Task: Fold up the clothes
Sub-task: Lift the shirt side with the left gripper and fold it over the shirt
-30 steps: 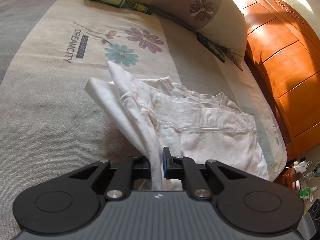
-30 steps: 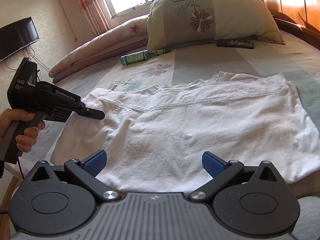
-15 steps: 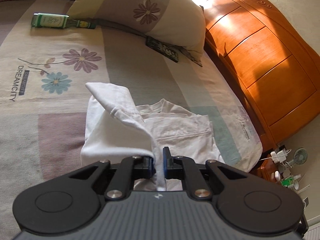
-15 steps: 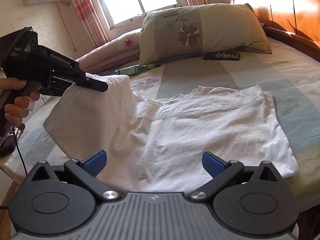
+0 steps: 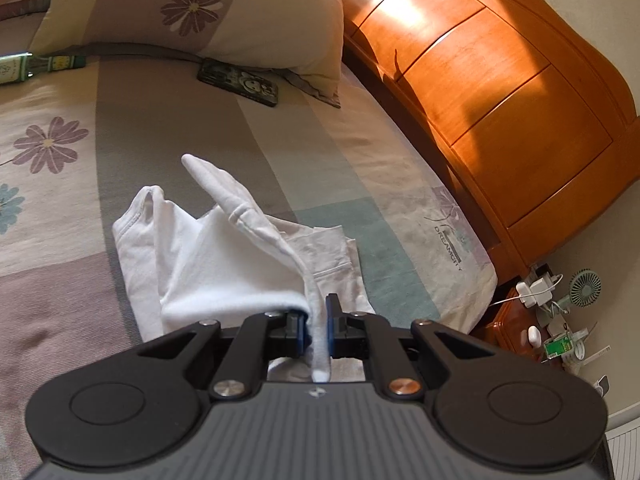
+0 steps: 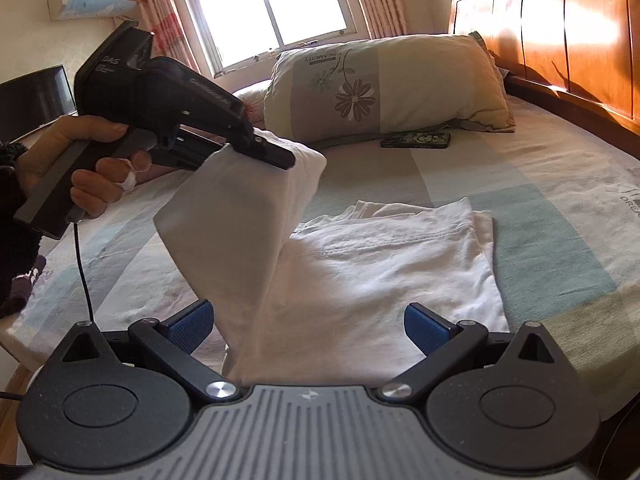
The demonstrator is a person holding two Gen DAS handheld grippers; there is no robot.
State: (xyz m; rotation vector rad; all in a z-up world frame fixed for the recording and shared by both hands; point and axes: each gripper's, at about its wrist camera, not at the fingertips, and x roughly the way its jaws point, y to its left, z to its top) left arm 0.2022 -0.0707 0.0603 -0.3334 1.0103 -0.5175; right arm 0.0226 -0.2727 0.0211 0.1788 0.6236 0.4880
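A white garment (image 6: 384,264) lies on the bed, its right part flat on the sheet. My left gripper (image 5: 317,322) is shut on the garment's left edge, and the cloth (image 5: 224,264) rises from the bed into its jaws. In the right wrist view the left gripper (image 6: 280,156) holds that edge high above the bed, with the cloth (image 6: 236,224) hanging as a slanted sheet over the flat part. My right gripper (image 6: 308,326) stands open just before the garment's near hem, nothing between its blue pads (image 6: 426,326).
A flowered pillow (image 6: 384,88) lies at the head of the bed, with a dark phone (image 6: 416,139) in front of it. A green bottle (image 5: 36,66) lies at the left. The wooden headboard (image 5: 500,92) runs along the right. A bedside stand with a small fan (image 5: 584,286) stands beyond the bed corner.
My left gripper has lifted the garment's left edge higher and carried it rightward over the flat part. The right gripper has stayed open near the hem.
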